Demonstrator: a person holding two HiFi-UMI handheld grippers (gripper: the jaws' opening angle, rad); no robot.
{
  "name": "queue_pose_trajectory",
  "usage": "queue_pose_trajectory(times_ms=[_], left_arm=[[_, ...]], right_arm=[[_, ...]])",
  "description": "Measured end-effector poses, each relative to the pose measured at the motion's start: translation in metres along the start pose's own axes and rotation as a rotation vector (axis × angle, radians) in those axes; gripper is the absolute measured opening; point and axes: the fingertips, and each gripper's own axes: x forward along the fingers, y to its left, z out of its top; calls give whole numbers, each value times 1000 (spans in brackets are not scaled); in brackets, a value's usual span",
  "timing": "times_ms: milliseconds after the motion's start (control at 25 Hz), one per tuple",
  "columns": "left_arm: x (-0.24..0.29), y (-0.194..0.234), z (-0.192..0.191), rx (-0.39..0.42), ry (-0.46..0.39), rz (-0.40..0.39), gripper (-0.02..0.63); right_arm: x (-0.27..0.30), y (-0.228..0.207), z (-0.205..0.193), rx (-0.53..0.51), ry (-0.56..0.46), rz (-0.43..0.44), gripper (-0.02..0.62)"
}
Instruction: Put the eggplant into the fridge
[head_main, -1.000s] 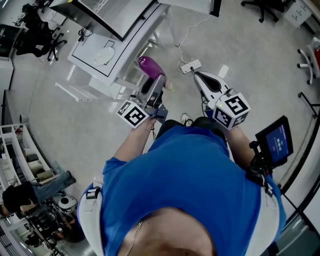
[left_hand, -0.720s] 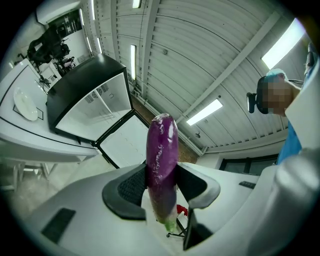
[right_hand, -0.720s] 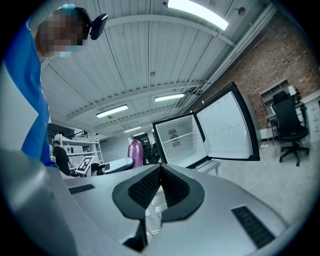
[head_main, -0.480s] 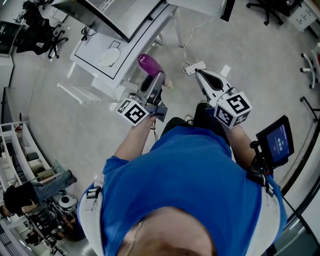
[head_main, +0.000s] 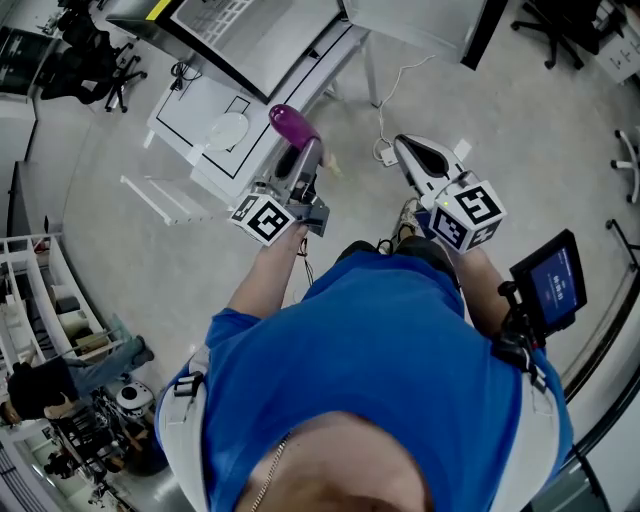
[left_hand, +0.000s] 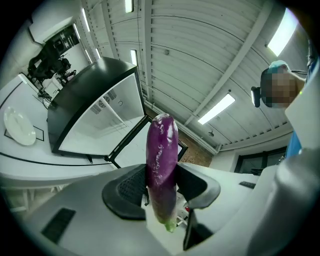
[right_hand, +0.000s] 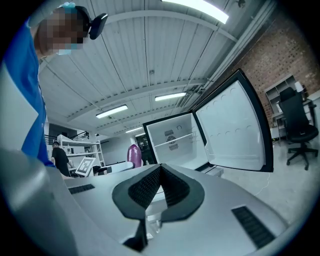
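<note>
Inspector: Eggplant (left_hand: 161, 165) location, please?

Recorder: It was clamped between the jaws of the left hand-held gripper (head_main: 303, 160). The pads pressed on its lower part, the green stem end sat back toward the gripper body, and the rounded purple end projected well past the fingertips. It was held in the air, outside the fridge (right_hand: 172, 137).

Inspector: Condition of the fridge?

Recorder: Its door (right_hand: 235, 125) stood wide open. A white interior with one shelf was visible in the right gripper view; finer detail could not be made out.

Inspector: Right hand-held gripper (right_hand: 160, 176)?

Recorder: Its jaws were closed together and held no object. It pointed toward the open fridge, beside the left one and apart from it.

Inspector: Other items noted?

Recorder: A white plate (head_main: 226, 131) lay on the white tabletop (head_main: 200, 100), near the fridge and to the left of the eggplant in the head view. The person carrying both tools wore a blue shirt (head_main: 380, 360).
</note>
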Motion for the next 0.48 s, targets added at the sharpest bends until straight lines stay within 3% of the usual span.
queue_pose_trajectory(times_ms=[200, 480], left_arm=[[34, 28, 7, 26, 0, 56, 187], [24, 43, 22, 165, 19, 147, 187]], right_arm=[[22, -33, 8, 11, 15, 14, 2], [25, -13, 7, -3, 7, 66, 2]])
